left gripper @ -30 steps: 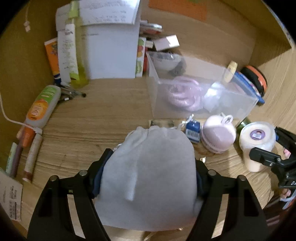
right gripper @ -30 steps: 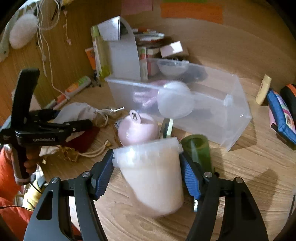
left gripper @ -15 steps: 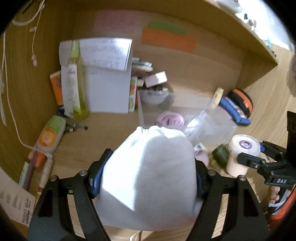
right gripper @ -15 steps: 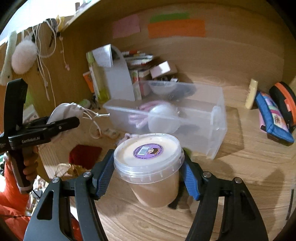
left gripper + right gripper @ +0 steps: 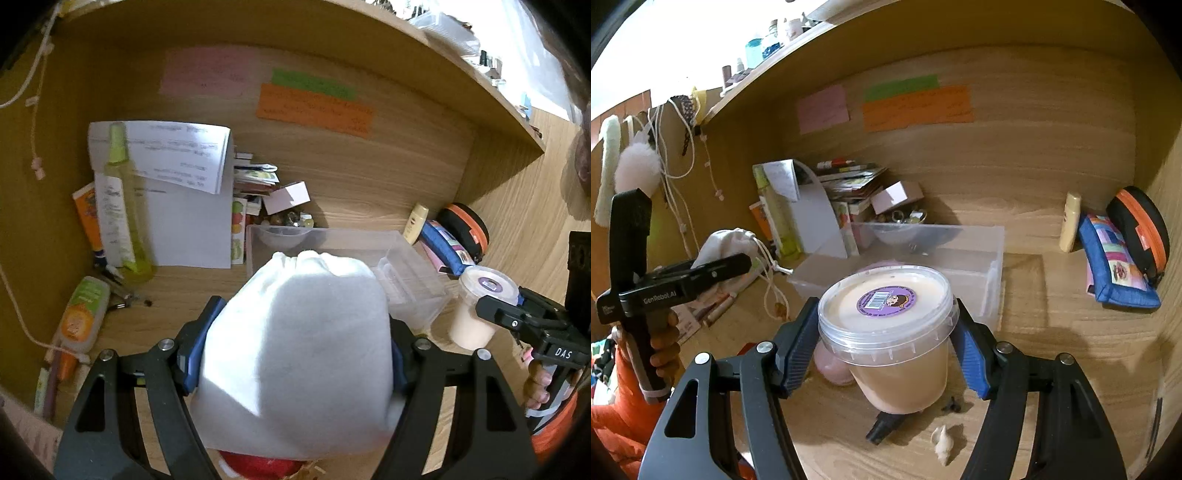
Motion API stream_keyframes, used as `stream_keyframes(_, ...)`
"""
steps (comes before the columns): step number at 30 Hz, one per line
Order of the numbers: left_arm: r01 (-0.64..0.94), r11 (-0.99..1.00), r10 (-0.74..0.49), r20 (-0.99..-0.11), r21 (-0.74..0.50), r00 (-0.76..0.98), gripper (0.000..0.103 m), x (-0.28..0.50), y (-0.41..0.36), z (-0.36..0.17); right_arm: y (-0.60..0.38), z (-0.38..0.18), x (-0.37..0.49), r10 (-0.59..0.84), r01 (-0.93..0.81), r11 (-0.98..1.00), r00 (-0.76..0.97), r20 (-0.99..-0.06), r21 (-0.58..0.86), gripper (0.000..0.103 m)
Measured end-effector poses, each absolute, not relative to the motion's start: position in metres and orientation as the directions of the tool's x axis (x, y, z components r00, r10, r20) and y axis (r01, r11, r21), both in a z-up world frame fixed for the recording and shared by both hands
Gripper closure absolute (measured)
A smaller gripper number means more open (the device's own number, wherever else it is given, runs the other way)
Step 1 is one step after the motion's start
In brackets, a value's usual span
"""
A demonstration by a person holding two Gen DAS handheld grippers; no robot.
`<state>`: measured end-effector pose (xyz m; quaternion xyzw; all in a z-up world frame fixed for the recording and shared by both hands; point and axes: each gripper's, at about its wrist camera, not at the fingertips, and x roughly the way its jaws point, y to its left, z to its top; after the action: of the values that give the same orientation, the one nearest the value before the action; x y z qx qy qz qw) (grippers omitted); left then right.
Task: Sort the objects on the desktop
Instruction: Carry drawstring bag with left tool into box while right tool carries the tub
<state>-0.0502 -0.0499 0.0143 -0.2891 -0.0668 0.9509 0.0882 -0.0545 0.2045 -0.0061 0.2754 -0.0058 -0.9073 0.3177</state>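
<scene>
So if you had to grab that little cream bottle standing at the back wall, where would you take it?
Around its middle, I'd guess, coming from the front. The cream bottle stands upright and narrow against the back wall, with the blue pouch close on its right, so fingers fit best either side of its body.

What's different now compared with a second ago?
Both grippers have lifted their loads off the desk: the left gripper raised the white pouch, the right gripper the lidded tub. Both grips stayed shut; the clear bin hasn't moved.

Pouch [image 5: 295, 347] matt white cloth; tub [image 5: 890, 332] glossy clear plastic; bin [image 5: 990, 258] frosted plastic; desk [image 5: 1052, 332] smooth wood-grain.
</scene>
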Motion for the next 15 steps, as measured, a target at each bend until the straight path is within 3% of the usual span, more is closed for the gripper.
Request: stream_keyframes(15,-0.154,-0.966,0.249,-0.594,-0.207,-0.765,0.028,-0.116,-0.035,0.007,0.2,-0.009,-0.111,-0.569,0.532,-0.813,-0.642,-0.514,0.236,0.039)
